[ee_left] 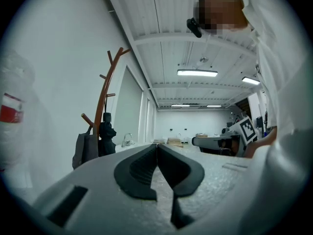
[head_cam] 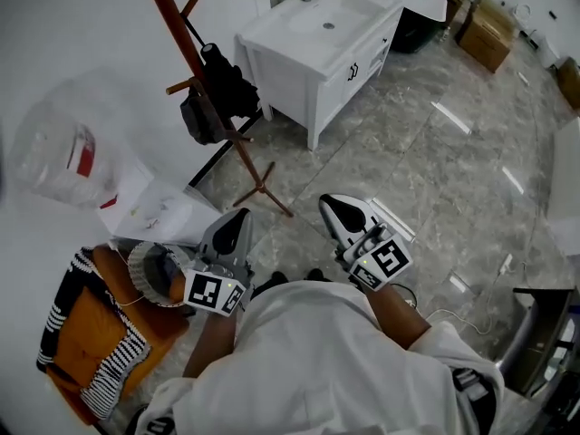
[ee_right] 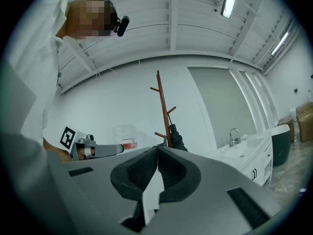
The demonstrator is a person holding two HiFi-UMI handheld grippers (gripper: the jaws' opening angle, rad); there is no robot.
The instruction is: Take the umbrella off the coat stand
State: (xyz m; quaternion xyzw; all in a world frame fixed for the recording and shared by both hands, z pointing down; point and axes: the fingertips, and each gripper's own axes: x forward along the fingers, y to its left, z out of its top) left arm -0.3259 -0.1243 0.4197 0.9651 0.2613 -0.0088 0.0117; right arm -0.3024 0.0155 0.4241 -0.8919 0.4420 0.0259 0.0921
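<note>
A brown wooden coat stand (head_cam: 186,48) rises by the white wall at upper left. A folded black umbrella (head_cam: 222,80) hangs from one of its pegs, beside a dark grey bag (head_cam: 196,120). In the left gripper view the umbrella (ee_left: 106,136) and the bag (ee_left: 84,151) show at left. In the right gripper view the umbrella (ee_right: 176,138) hangs on the coat stand (ee_right: 163,109) just past the jaws. My left gripper (head_cam: 237,217) and right gripper (head_cam: 332,205) are both shut and empty, held close to my body, well short of the stand.
A white vanity with a sink (head_cam: 322,39) stands right of the coat stand. At left are a clear plastic bag (head_cam: 59,152), papers (head_cam: 159,211) and an orange seat with a striped cloth (head_cam: 86,333). Cardboard boxes (head_cam: 485,25) lie far back. A cable (head_cam: 471,288) trails on the marble floor.
</note>
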